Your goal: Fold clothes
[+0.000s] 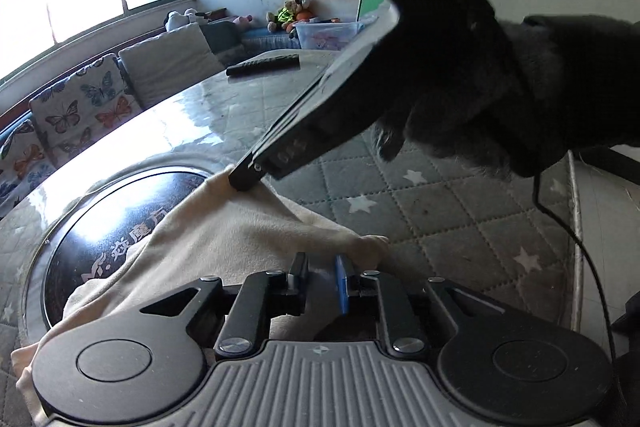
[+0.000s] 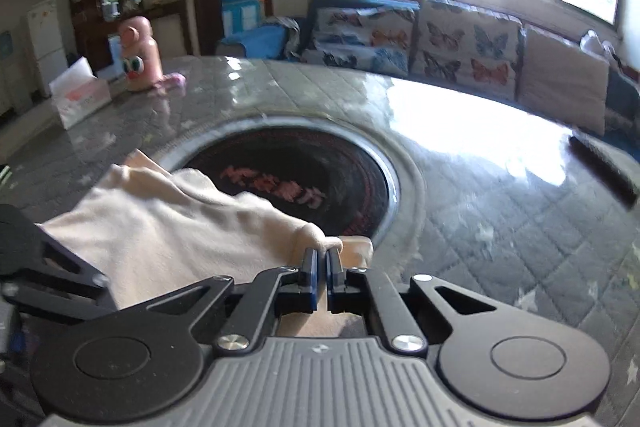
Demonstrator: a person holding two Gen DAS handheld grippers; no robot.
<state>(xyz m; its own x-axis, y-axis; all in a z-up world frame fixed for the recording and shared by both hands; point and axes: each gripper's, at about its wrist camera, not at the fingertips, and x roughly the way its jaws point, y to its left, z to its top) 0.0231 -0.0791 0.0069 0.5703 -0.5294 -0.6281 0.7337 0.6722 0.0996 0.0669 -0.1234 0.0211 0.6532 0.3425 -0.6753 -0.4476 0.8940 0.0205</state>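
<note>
A cream cloth point(image 1: 224, 239) lies bunched on the table, partly over a round black inset point(image 1: 120, 227). At the bottom of the left wrist view, my left gripper point(image 1: 321, 269) stands slightly open. The cloth lies under and between its fingers, and the pads do not press it. My right gripper point(image 1: 242, 183) reaches in from the upper right, held by a hand in a dark fuzzy glove point(image 1: 520, 99), and pinches a raised edge of the cloth. In the right wrist view, the right gripper point(image 2: 322, 261) is shut on a folded edge of the cloth point(image 2: 168, 227) beside the black inset point(image 2: 304, 179).
The table has a grey quilted star-print cover point(image 1: 440, 211) under a glossy sheet. A black remote point(image 1: 264, 65) lies at its far side. A tissue box point(image 2: 82, 99) and a pink toy figure point(image 2: 140, 55) stand far left. Butterfly cushions point(image 2: 460, 43) line a bench. A cable point(image 1: 576, 239) hangs near the table edge.
</note>
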